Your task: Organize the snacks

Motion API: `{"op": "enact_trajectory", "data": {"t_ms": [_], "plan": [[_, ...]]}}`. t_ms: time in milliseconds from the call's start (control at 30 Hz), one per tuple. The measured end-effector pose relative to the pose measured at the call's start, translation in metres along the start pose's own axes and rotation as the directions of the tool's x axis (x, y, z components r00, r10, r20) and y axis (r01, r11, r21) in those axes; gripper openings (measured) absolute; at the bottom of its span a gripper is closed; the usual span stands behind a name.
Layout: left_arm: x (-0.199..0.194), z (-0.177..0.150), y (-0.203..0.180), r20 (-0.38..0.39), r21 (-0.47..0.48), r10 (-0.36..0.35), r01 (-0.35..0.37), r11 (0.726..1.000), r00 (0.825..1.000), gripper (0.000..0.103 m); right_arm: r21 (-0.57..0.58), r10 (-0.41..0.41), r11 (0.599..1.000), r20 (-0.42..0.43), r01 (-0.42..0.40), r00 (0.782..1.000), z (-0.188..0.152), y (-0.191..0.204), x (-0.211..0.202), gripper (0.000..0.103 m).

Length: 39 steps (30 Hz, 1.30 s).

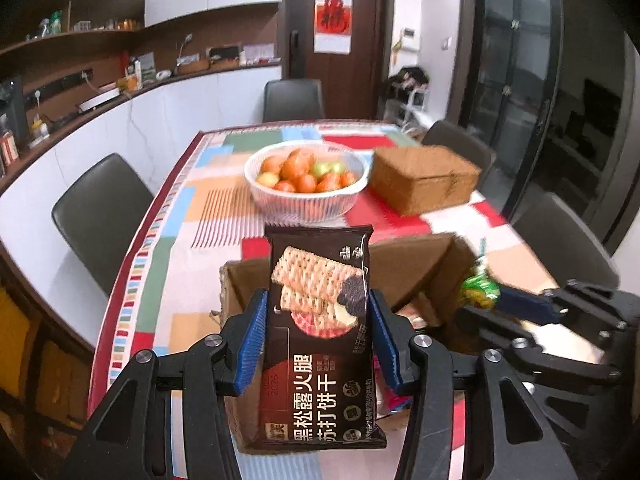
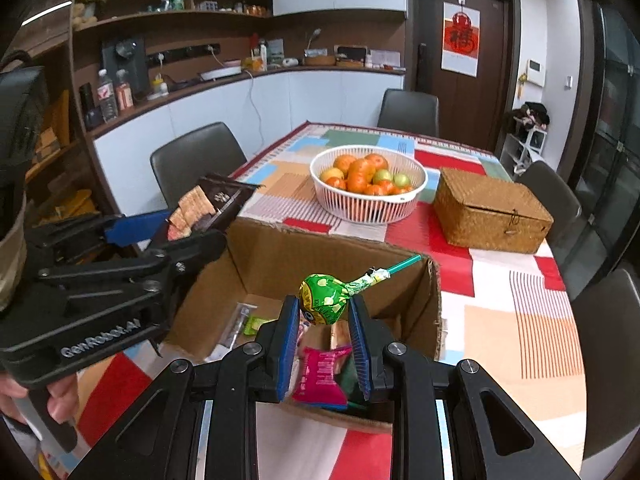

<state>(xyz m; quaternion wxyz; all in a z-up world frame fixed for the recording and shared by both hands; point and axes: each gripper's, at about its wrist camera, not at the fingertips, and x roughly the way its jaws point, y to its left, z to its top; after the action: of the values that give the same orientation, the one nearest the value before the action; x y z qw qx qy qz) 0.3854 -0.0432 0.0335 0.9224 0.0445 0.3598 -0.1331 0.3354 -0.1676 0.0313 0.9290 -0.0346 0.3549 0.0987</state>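
I see a dining table [image 2: 520,320] under a patchwork cloth of red, blue, orange and green, ringed by dark chairs [image 2: 196,160], with white cabinets, brown shelving and a dark door [image 2: 460,40] behind. My left gripper [image 1: 318,344] is clamped on a dark cracker packet [image 1: 320,336], held above the open cardboard box [image 2: 280,252]. My right gripper [image 2: 324,312] is clamped on a green lollipop [image 2: 324,298] over the same box. Beyond stand a white fruit basket [image 2: 368,200] and a woven box [image 2: 492,212].

White basket of oranges [image 2: 368,184], closed wicker box [image 2: 490,212] beside it, patchwork tablecloth [image 2: 520,300], dark chairs [image 2: 196,160]
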Motion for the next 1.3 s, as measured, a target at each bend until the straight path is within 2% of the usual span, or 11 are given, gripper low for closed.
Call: {"op": "enact_trajectory", "data": {"t_ms": [33,167,267,367,500,633,767,967,1067,1167,1300], "plan": [[0.003,-0.002,-0.001,-0.005,0.006,0.024,-0.023,1.000,1.000,0.049,0.003,-0.002,1.000,-0.006,0.002,1.000,0.000,0.000,0.003,0.027],[-0.010,-0.013,0.000,0.015,0.001,0.062,-0.062,0.998,0.998,0.057,0.022,-0.031,0.999,-0.021,0.031,0.999,0.000,-0.004,0.007,0.044],[-0.028,-0.024,0.003,0.041,-0.014,0.081,-0.080,0.997,0.996,0.060,0.019,-0.057,0.998,-0.005,0.057,0.998,-0.007,-0.003,-0.001,0.045],[-0.052,-0.041,0.001,0.073,-0.024,0.084,-0.082,0.996,0.994,0.063,0.044,-0.079,0.996,0.020,0.078,0.997,-0.018,-0.004,-0.017,0.054],[-0.079,-0.061,-0.004,0.109,-0.040,0.084,-0.080,0.996,0.991,0.066,0.102,-0.111,0.990,0.099,0.101,0.989,-0.036,-0.004,-0.049,0.062],[-0.111,-0.082,-0.012,0.149,-0.044,0.090,-0.085,0.995,0.985,0.072,0.132,-0.113,0.987,0.144,0.094,0.983,-0.054,0.000,-0.078,0.064],[-0.142,-0.100,-0.021,0.191,-0.035,0.105,-0.100,0.994,0.976,0.079,0.121,-0.132,0.986,0.186,0.111,0.974,-0.071,0.007,-0.106,0.072],[-0.178,-0.124,-0.031,0.242,-0.031,0.115,-0.111,0.993,0.963,0.088,0.122,-0.163,0.983,0.239,0.137,0.957,-0.099,0.017,-0.147,0.078],[-0.191,-0.134,-0.034,0.256,-0.034,0.103,-0.098,0.995,0.961,0.090,0.127,-0.171,0.982,0.254,0.142,0.952,-0.111,0.022,-0.164,0.079],[-0.205,-0.141,-0.038,0.280,-0.031,0.118,-0.114,0.993,0.953,0.097,0.128,-0.176,0.981,0.264,0.147,0.948,-0.120,0.025,-0.176,0.081],[-0.218,-0.151,-0.040,0.289,-0.041,0.129,-0.123,0.992,0.948,0.099,0.135,-0.187,0.979,0.280,0.154,0.942,-0.132,0.029,-0.190,0.081]]}}
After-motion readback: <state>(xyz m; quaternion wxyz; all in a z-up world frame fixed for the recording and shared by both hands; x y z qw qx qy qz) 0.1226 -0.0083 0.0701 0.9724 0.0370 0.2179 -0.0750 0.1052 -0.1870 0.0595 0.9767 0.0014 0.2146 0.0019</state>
